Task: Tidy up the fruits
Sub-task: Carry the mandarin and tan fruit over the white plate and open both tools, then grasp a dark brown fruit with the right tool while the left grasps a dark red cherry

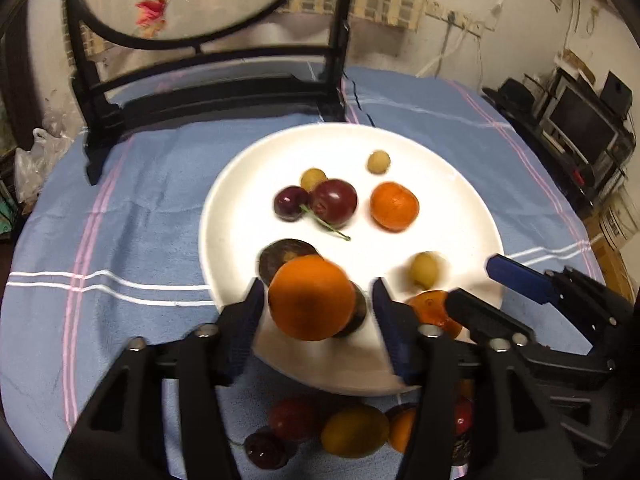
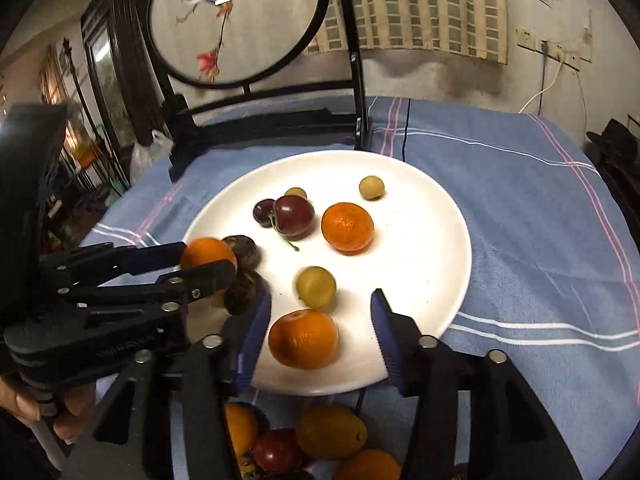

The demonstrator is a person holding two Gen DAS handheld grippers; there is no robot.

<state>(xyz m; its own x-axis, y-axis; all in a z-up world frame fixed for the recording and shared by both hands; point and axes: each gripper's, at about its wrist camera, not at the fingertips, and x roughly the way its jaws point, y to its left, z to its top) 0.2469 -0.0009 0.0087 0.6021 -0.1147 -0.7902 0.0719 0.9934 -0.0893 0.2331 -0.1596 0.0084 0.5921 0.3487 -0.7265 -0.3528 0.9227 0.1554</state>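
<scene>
Nearest the cameras, on the blue-clothed tabletop [image 2: 520,240] short of the white plate [image 2: 420,208]: a loose heap of fruit [image 2: 332,432], red, yellow and orange, not yet sorted.

Just past it, over the plate's near rim: left hand-held gripper [image 1: 318,284] and right hand-held gripper [image 2: 321,296], side by side. Stood open, both, each astride a mandarin. Left mandarin [image 1: 312,300] over or against two dark brown fruits [image 1: 286,254], contact hard to tell. Right mandarin [image 2: 303,338] flat on the plate, clear of both pads.

Judged risky: the left mandarin, round and ungripped, could have rolled off the brown fruits and over the rim. Could also have collided, with the two tools so close together.

Farther in: a yellow-green fruit [image 2: 316,286], two cherries [image 2: 294,216], a third mandarin [image 2: 347,227].

Farthest back: an embroidered round screen [image 2: 240,20] in a dark frame, well apart from the plate, blocking nothing.
</scene>
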